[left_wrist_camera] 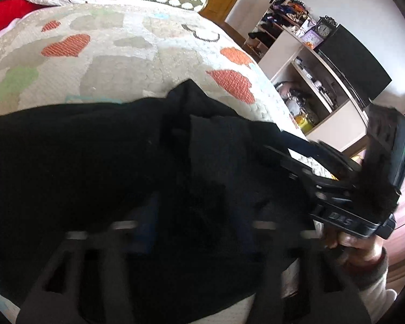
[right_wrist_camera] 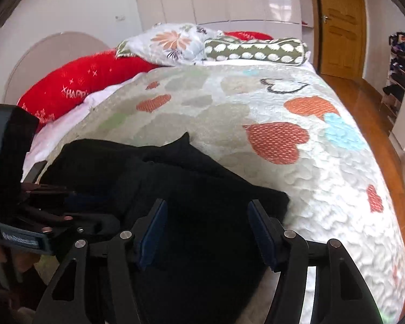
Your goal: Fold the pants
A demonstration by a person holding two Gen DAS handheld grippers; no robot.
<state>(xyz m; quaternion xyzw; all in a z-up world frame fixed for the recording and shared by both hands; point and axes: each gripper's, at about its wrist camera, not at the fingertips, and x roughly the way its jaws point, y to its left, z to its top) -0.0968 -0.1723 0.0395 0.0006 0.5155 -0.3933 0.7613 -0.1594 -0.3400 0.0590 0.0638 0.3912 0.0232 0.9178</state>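
Observation:
Black pants [left_wrist_camera: 81,148] lie bunched across the near end of the heart-patterned quilt [left_wrist_camera: 121,67], with one corner peaking up toward the pillows. My left gripper [left_wrist_camera: 195,226] sits low over them, blurred, blue pads either side of a mound of black cloth; I cannot see whether they press on it. In the right wrist view the pants [right_wrist_camera: 108,162] spread from the left edge to the middle. My right gripper [right_wrist_camera: 206,232] stands open just over their right end, pads apart. The left gripper [right_wrist_camera: 73,205] shows at the far left, and the right gripper [left_wrist_camera: 291,148] shows on the right with quilt visible between its fingers.
Pillows [right_wrist_camera: 181,43] and a red cushion [right_wrist_camera: 75,86] lie at the head of the bed. Bare quilt [right_wrist_camera: 283,162] stretches beyond the pants. A shelf unit [left_wrist_camera: 310,81] with a dark screen [left_wrist_camera: 356,64] stands to the right, across a wooden floor [right_wrist_camera: 370,102]. A door [right_wrist_camera: 340,27] is behind.

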